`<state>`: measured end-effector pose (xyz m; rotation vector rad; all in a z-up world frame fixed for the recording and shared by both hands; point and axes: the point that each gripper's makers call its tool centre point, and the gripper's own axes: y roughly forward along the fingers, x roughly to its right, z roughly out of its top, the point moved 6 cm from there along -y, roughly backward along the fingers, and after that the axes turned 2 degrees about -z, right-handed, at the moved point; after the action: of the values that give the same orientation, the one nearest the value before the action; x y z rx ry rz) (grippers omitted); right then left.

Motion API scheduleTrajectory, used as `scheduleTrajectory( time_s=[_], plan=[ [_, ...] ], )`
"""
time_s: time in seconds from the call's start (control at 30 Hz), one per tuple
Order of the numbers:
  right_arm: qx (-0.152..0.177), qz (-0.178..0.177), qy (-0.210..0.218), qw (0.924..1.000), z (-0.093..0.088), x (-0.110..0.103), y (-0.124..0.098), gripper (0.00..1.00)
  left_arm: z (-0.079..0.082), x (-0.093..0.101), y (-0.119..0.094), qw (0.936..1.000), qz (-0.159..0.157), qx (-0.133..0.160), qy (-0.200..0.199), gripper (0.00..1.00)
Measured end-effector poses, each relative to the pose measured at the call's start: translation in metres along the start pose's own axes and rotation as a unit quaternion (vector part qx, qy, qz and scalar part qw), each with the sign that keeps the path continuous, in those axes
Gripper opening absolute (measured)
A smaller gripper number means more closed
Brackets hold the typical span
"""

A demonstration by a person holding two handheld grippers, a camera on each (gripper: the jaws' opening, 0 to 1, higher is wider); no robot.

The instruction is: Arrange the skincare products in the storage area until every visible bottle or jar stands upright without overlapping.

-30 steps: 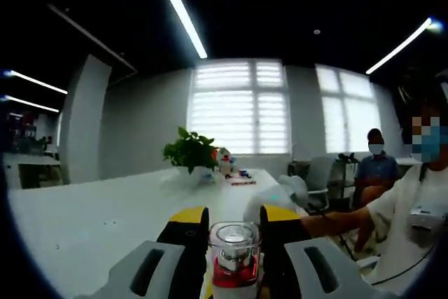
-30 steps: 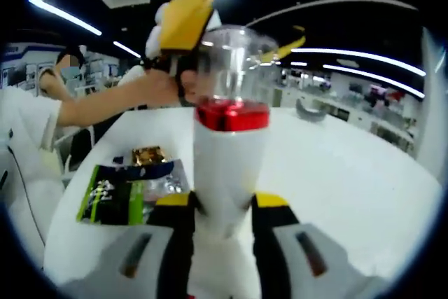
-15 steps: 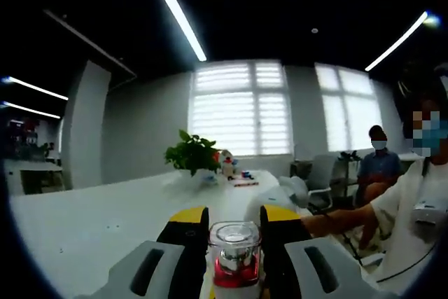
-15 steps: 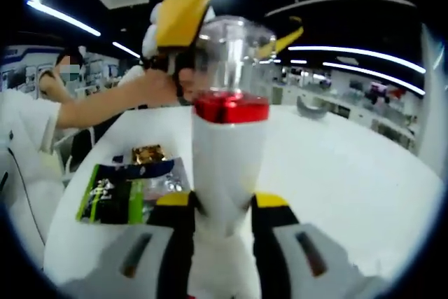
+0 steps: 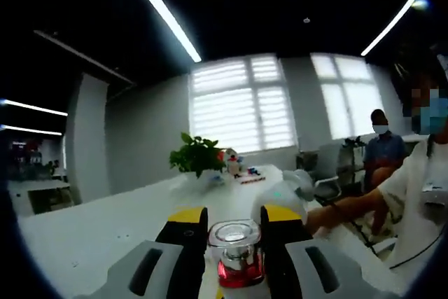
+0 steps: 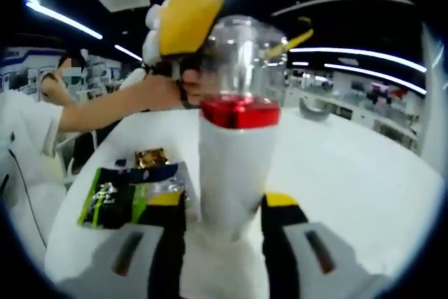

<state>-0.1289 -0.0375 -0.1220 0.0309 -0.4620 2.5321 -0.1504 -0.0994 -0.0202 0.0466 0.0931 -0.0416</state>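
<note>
Between the left gripper's [image 5: 235,223] jaws sits the clear cap of the white bottle [image 5: 236,260], red collar just below it. Jaws are narrow, both touching the cap: a top-end pinch. Risk as I read it: smooth cap, small contact, so the bottle can swivel or the cap can pull off if this gripper takes the load alone. Ahead of the jaws: bare white desk [image 5: 98,225], potted plant [image 5: 198,155] far beyond the tips, person's arm [image 5: 350,211] off to the right side.

From the right gripper [image 6: 221,204]: jaws closed on the bottle's [image 6: 234,166] white body low down, bottle rising upright beyond the tips, the left gripper's yellow tip [image 6: 189,15] at the cap. Risk: two holds fighting each other twists the bottle. Left of the jaws, green sachets [image 6: 133,190] lie flat on the desk [image 6: 350,173]; setting down there would overlap them.
</note>
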Motion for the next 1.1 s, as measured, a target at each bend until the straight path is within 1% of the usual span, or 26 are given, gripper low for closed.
scheduleTrajectory(
  time_s=[0.1,0.17,0.27,0.33,0.43,0.53,0.57,0.63,0.7,0.77,0.8,0.83,0.93,1.0,1.07,1.1],
  plan=[
    [0.008,-0.012,-0.008,0.9999,0.002,0.002,0.0,0.53,0.0,0.002,0.0,0.9999,0.003,0.002,0.011,0.3],
    [0.01,-0.018,-0.005,0.9998,0.003,0.003,-0.001,0.56,0.001,0.0,0.0,0.9999,0.004,0.004,0.014,0.3],
    [0.016,-0.024,-0.006,0.9996,0.004,0.006,-0.003,0.59,0.003,0.0,0.0,0.9998,0.006,0.01,0.016,0.32],
    [0.023,-0.025,-0.007,0.9994,0.006,0.006,-0.005,0.59,0.005,0.0,0.0,0.9997,0.007,0.013,0.019,0.33],
    [0.028,-0.022,-0.007,0.9993,0.008,0.005,-0.006,0.63,0.007,0.001,0.001,0.9995,0.01,0.014,0.024,0.37],
    [0.037,-0.027,-0.009,0.9989,0.011,0.006,-0.007,0.72,0.011,0.001,0.0,0.9994,0.013,0.02,0.025,0.41],
    [0.04,-0.03,-0.01,0.9987,0.012,0.006,-0.008,0.74,0.012,0.001,-0.001,0.9994,0.013,0.024,0.022,0.43],
    [0.048,-0.033,-0.009,0.9983,0.014,0.007,-0.01,0.79,0.017,0.001,-0.002,0.9992,0.009,0.036,0.01,0.51],
    [0.064,-0.037,-0.009,0.9972,0.017,0.009,-0.013,0.83,0.02,-0.001,-0.004,0.9992,0.012,0.039,0.0,0.59],
    [0.072,-0.041,-0.008,0.9966,0.019,0.01,-0.015,0.86,0.023,-0.001,-0.005,0.9989,0.017,0.044,-0.004,0.67],
    [0.076,-0.042,-0.004,0.9962,0.02,0.011,-0.016,0.87,0.025,0.001,-0.006,0.9987,0.018,0.047,-0.005,0.71],
    [0.08,-0.041,-0.001,0.9959,0.021,0.011,-0.017,0.88,0.026,0.002,-0.007,0.9985,0.019,0.051,-0.005,0.73],
    [0.082,-0.041,0.002,0.9958,0.023,0.012,-0.018,0.88,0.032,0.005,-0.011,0.9983,0.021,0.054,-0.004,0.76],
    [0.088,-0.043,0.0,0.9952,0.025,0.013,-0.021,0.89,0.038,0.009,-0.014,0.9981,0.021,0.058,0.006,0.8],
    [0.099,-0.039,0.007,0.9943,0.027,0.013,-0.021,0.89,0.044,0.009,-0.017,0.9978,0.027,0.06,0.01,0.86],
    [0.1,-0.039,0.008,0.9941,0.027,0.013,-0.021,0.9,0.044,0.009,-0.017,0.9977,0.029,0.061,0.01,0.93]
  ],
)
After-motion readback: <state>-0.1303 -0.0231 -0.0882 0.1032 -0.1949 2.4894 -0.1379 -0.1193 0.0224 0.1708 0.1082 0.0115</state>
